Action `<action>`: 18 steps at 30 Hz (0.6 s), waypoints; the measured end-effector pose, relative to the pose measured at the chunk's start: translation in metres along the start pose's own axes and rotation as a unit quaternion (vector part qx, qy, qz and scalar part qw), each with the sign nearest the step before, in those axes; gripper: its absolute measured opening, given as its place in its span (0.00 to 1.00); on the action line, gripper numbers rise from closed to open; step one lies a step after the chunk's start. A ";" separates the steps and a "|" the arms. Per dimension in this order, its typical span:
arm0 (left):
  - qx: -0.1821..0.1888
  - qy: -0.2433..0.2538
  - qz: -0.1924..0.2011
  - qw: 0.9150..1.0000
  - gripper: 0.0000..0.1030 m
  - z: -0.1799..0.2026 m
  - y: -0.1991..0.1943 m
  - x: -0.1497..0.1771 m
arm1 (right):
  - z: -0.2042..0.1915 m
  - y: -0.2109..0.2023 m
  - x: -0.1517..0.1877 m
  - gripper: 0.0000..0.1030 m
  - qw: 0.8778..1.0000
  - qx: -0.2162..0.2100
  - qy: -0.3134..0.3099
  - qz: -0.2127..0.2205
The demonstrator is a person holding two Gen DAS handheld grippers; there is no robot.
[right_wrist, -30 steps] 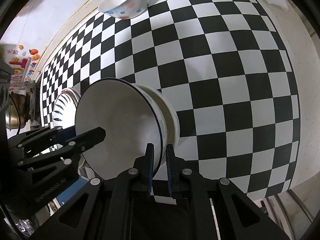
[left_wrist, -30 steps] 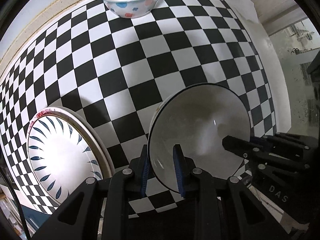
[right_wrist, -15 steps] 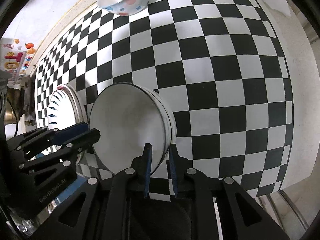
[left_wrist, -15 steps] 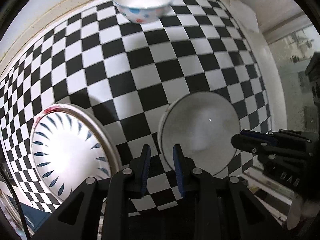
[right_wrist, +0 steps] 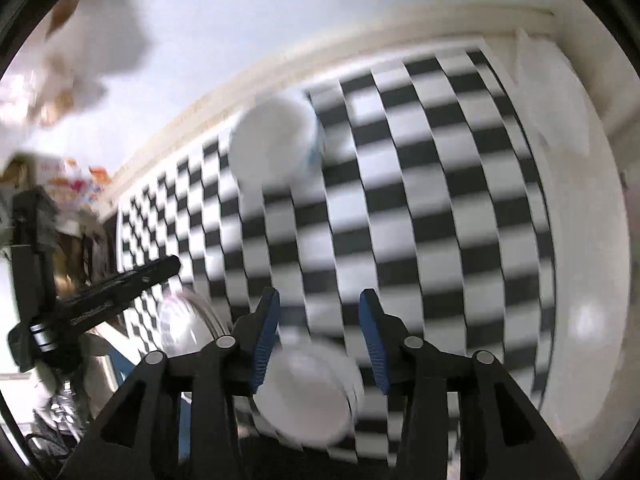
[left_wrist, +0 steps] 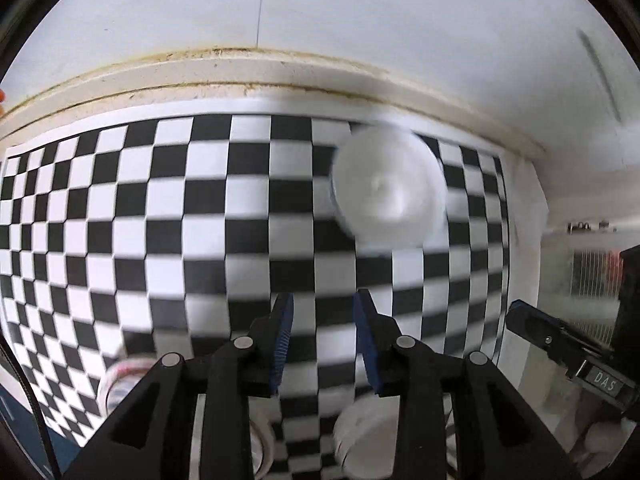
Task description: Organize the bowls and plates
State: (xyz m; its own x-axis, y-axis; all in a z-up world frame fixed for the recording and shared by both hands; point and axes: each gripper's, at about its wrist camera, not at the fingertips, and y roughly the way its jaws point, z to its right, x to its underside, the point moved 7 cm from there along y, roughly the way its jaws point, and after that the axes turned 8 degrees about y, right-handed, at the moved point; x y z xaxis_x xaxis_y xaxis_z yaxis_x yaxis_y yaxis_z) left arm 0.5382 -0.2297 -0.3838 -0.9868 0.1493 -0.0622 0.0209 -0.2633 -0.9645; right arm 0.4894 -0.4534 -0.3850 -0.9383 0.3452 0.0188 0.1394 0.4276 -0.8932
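Both views are smeared with motion blur, so fine detail is lost. The left gripper (left_wrist: 323, 320) hangs above the checkered cloth (left_wrist: 168, 216) with its blue-padded jaws spread apart and nothing between them. Ahead of it, near the far edge of the cloth and close to the cream ledge (left_wrist: 248, 76) under the wall, sits a white bowl (left_wrist: 386, 192); in the right wrist view faint blue marks show on the side of this bowl (right_wrist: 276, 144). Below and just behind the left gripper's jaws lies a pale stack of bowls (left_wrist: 368, 432), and to its left the rim of a plate (left_wrist: 120, 380) with a reddish edge peeks out — both too blurred to read further. The right gripper (right_wrist: 318, 336) is likewise open and empty, its jaws wide over the cloth (right_wrist: 440, 208). The white stack of bowls (right_wrist: 308, 400) rests on the cloth directly beneath it, between the jaws in the picture but not pinched by them. The plate (right_wrist: 184, 324) shows to the left of that stack. Each gripper appears at the edge of the other's view, well apart.
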 end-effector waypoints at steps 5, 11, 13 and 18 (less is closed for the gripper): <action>0.046 -0.046 -0.025 0.998 0.28 -0.003 0.032 -0.039 | -0.008 0.043 -0.069 0.45 1.000 -0.001 0.011 -0.014; 0.036 -0.057 -0.044 0.997 0.28 -0.004 0.067 -0.058 | -0.002 0.096 -0.111 0.45 0.998 0.010 0.028 -0.051; 0.032 -0.057 -0.044 0.997 0.27 -0.004 0.074 -0.062 | 0.002 0.107 -0.114 0.45 0.998 0.014 0.030 -0.057; 0.025 -0.044 -0.036 0.998 0.20 0.001 0.081 -0.068 | 0.011 0.119 -0.119 0.33 0.998 0.016 0.031 -0.061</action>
State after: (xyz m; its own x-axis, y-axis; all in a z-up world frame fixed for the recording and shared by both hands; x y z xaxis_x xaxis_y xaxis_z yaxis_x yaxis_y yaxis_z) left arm 0.6064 -0.2623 -0.4570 -0.9959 0.0850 0.0313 -0.0557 -0.3024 -0.9516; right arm 0.6144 -0.4531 -0.4983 -0.9262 0.3436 0.1554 0.0136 0.4424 -0.8967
